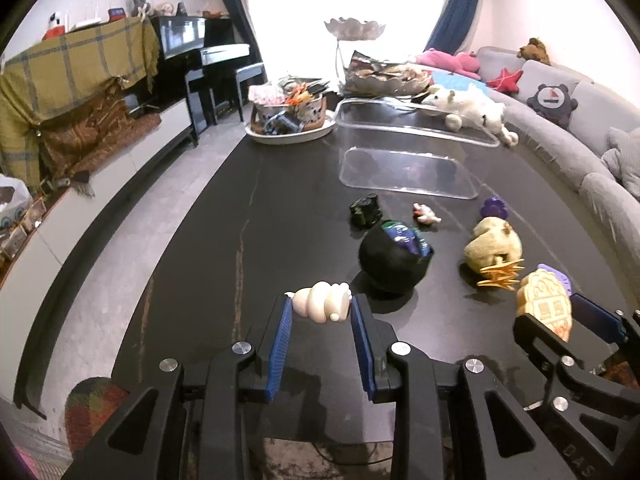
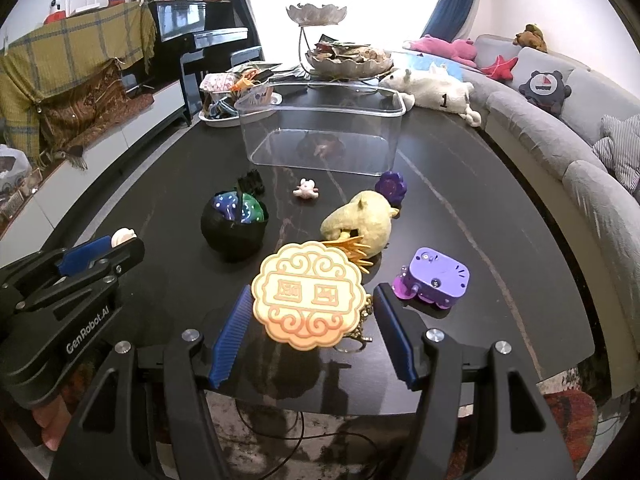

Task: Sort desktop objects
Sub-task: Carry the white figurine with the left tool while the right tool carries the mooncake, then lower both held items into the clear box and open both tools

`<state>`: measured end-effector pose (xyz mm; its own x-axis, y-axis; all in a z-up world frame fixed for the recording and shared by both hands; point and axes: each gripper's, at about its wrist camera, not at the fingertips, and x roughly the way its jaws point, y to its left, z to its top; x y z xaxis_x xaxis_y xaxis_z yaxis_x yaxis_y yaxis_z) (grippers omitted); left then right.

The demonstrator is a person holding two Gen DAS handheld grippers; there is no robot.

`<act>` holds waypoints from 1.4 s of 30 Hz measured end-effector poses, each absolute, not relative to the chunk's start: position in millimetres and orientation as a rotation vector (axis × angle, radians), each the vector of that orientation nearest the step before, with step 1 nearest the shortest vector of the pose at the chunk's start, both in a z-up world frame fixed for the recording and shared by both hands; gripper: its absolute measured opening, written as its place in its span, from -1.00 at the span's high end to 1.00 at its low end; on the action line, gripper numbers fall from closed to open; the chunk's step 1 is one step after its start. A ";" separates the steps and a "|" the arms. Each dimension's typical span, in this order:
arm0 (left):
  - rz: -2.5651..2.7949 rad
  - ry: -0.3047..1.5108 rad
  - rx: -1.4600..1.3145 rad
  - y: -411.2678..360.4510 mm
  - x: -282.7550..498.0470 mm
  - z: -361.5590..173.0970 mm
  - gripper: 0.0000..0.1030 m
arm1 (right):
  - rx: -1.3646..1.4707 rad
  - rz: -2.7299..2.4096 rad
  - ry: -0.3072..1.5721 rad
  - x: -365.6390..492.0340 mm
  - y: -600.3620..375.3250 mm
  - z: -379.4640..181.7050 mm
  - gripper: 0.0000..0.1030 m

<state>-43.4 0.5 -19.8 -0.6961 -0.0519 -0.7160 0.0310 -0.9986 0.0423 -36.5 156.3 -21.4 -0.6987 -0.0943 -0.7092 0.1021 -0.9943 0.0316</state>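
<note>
My left gripper (image 1: 320, 312) is shut on a cream white shell-shaped toy (image 1: 322, 301), held just above the dark table (image 1: 224, 264). In the right wrist view the left gripper (image 2: 116, 245) shows at the left with the toy (image 2: 123, 236) at its tip. My right gripper (image 2: 310, 312) is shut on a round orange mooncake-shaped disc (image 2: 310, 294), lifted and tilted up; a metal keyring hangs under it. The disc also shows in the left wrist view (image 1: 546, 304). A clear plastic bin (image 2: 322, 132) stands at the table's middle.
On the table lie a black pot with blue-green pieces (image 2: 234, 228), a yellow-green animal figure (image 2: 362, 222), a purple box toy (image 2: 434, 278), a purple flower (image 2: 392, 187), a small pink figure (image 2: 306, 190) and a black toy (image 2: 252, 182). A white plush (image 2: 436, 90) and cluttered trays stand beyond.
</note>
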 end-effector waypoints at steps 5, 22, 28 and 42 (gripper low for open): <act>-2.854 -0.048 1.209 5.3 -43.8 -11.4 0.46 | 1.174 -2.807 -0.005 -40.0 160.5 -15.0 -0.16; -2.913 -0.081 1.120 19.6 -52.2 24.7 0.46 | 1.132 -2.825 -0.031 -63.5 165.4 9.2 -0.16; -2.931 -0.046 1.096 20.6 -60.9 36.6 0.46 | 1.115 -2.843 -0.025 -74.3 166.8 21.4 -0.16; -2.970 -0.013 1.118 18.0 -92.1 49.8 0.46 | 1.078 -2.876 -0.009 -101.8 164.4 45.9 -0.16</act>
<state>-92.1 18.0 49.8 -0.7514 0.0266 -0.6593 -0.0325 -0.9995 -0.0033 -101.8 164.4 45.9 -0.7515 -0.0683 -0.6562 0.0641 -0.9975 0.0304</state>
